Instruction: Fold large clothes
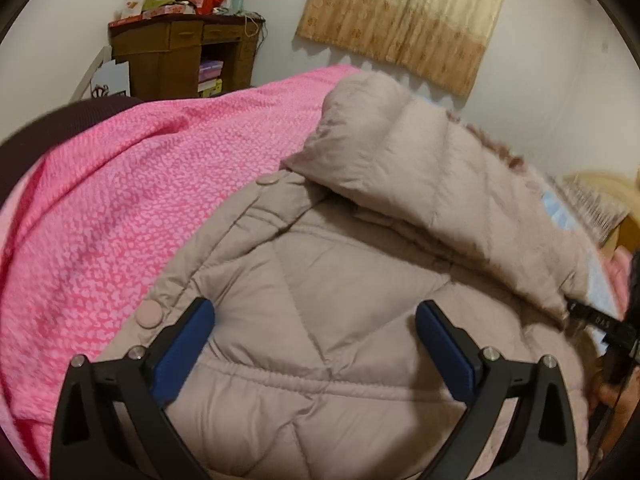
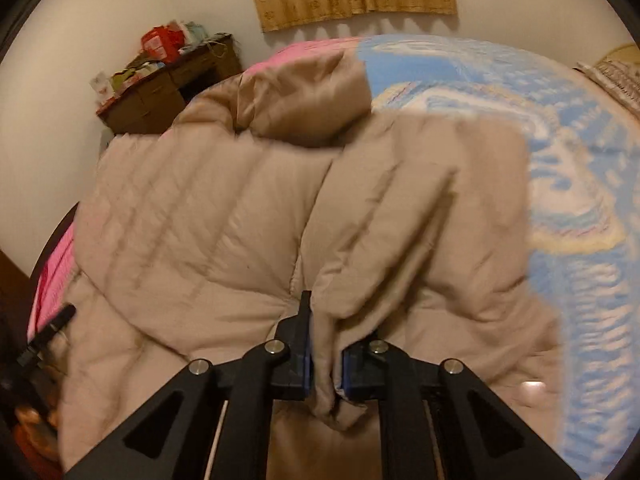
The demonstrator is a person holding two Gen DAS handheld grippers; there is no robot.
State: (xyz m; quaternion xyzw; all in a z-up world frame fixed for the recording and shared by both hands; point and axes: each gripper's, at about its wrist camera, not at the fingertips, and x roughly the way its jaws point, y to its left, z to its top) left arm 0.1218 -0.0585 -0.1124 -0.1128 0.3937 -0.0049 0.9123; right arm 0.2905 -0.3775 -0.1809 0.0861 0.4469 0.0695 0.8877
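Observation:
A beige quilted puffer coat (image 1: 360,280) with a fur-trimmed hood (image 1: 420,152) lies on a bed. My left gripper (image 1: 316,316) is open, its blue-padded fingers spread just above the coat's upper body near a snap button (image 1: 148,314). My right gripper (image 2: 326,344) is shut on a raised fold of the coat (image 2: 332,360), which shows as a large beige mass (image 2: 240,220) across the right wrist view. The right gripper's black body shows at the right edge of the left wrist view (image 1: 612,328).
A pink patterned bedspread (image 1: 140,200) lies left of the coat and a blue patterned blanket (image 2: 580,200) right of it. A brown cluttered desk (image 1: 180,48) stands against the far wall, under a tan curtain (image 1: 400,20).

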